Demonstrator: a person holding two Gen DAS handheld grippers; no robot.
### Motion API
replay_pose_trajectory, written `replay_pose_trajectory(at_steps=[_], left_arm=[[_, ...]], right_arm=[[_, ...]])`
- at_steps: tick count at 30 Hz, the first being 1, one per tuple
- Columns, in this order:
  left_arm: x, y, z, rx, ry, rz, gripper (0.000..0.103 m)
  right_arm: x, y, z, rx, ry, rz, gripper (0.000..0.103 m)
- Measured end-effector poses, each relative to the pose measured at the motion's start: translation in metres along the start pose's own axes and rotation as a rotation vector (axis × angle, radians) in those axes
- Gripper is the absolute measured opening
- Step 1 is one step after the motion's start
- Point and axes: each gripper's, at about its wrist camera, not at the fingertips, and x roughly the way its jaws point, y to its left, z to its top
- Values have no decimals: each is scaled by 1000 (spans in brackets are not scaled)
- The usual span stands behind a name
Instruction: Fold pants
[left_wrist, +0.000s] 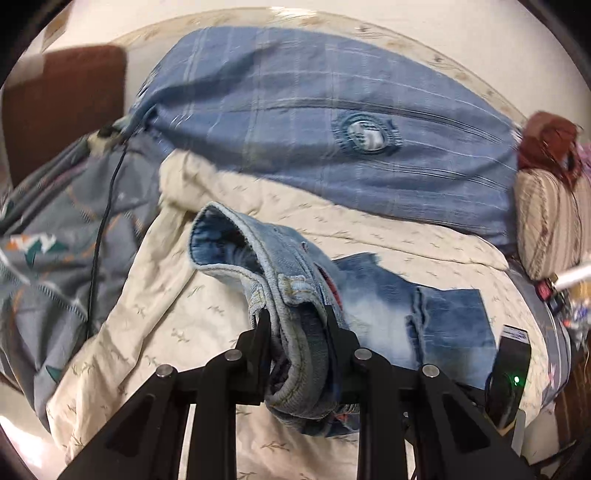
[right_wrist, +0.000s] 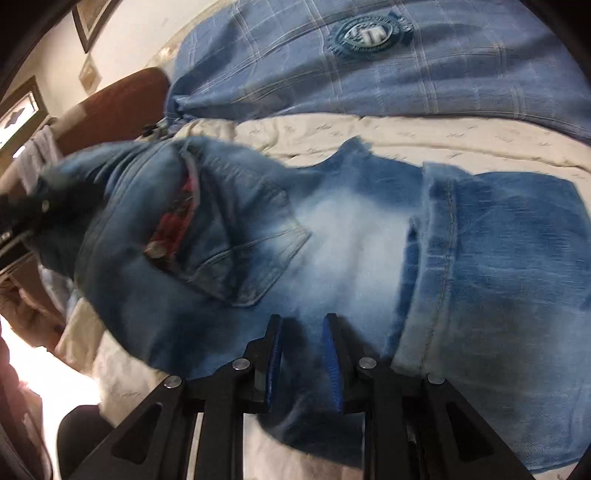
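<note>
The jeans (left_wrist: 295, 295) waistband is clamped in the left gripper (left_wrist: 297, 314); denim ahead is pinched by the right gripper (right_wrist: 301, 321), above the cream bedsheet (left_wrist: 147, 295).

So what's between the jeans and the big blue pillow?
Only bare cream sheet lies between the jeans and the pillow. Both views show it.

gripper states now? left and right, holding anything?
Left gripper: shut on the jeans at the waistband.
Right gripper: shut on a fold of the jeans.
</note>
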Motion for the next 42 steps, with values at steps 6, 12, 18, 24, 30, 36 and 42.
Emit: replay_pose_trajectory(at_steps=[6,12,18,24,30,36,42], left_arm=[[-13,-52,5,134,-27,-26,25],[-11,-131,2,293,-33,-98,25],[15,-218,-24,430,55,-254,25],[1,-235,-16,434,11,-329,46],[19,-170,-2,385,14,-100,62],[59,-127,-28,364,108,40,62],[75,-131,-59,425,106,62,62]], right_arm=[[-77,-61,4,210,-203,109,25],[-154,-132,-14,381,-378,-46,25],[-195,-185,-35,534,-440,-102,25],[-223,-208,-43,605,-513,-159,25],[-203,-180,-25,466,-460,-126,25],[-169,-121,-8,285,-424,-119,25],[-118,-92,2,164,-295,-180,25]])
